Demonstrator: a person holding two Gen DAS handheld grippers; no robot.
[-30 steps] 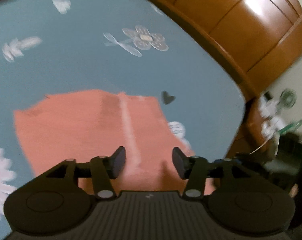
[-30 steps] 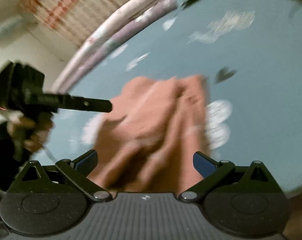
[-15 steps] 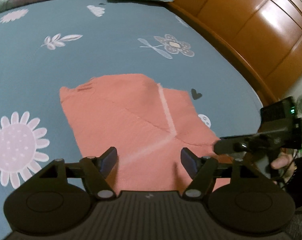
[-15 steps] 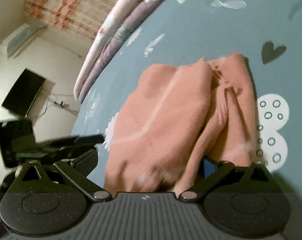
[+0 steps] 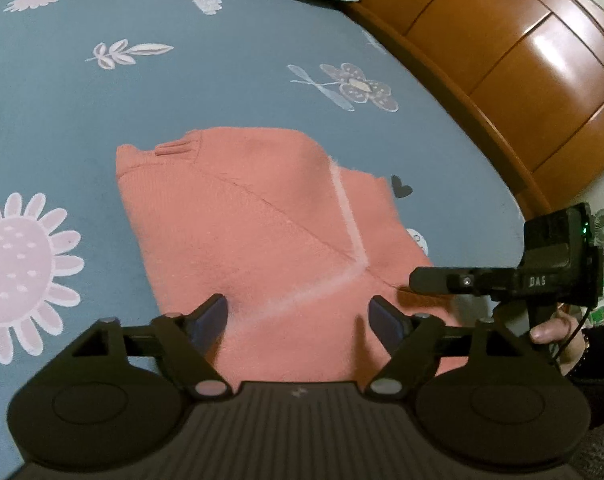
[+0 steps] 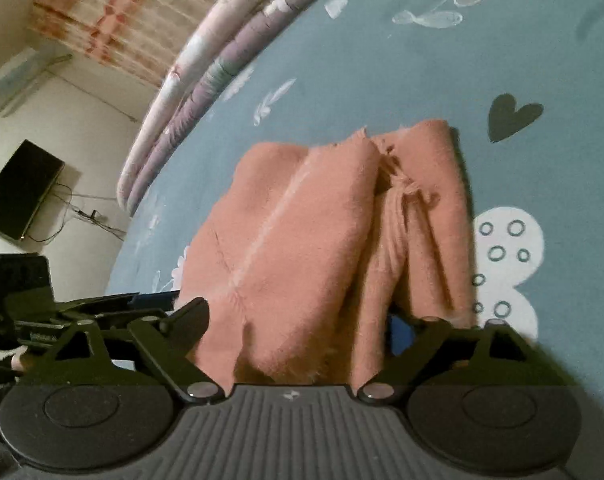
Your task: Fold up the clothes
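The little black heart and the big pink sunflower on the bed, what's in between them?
The salmon-pink garment lies flat on the blue bedsheet between heart and sunflower, seen in the left wrist view.

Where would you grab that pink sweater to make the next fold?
Probably the near hem of the pink sweater, approached low from the person's side. That edge lies loose and flat on the bedsheet, just ahead of the open left hand-held gripper.
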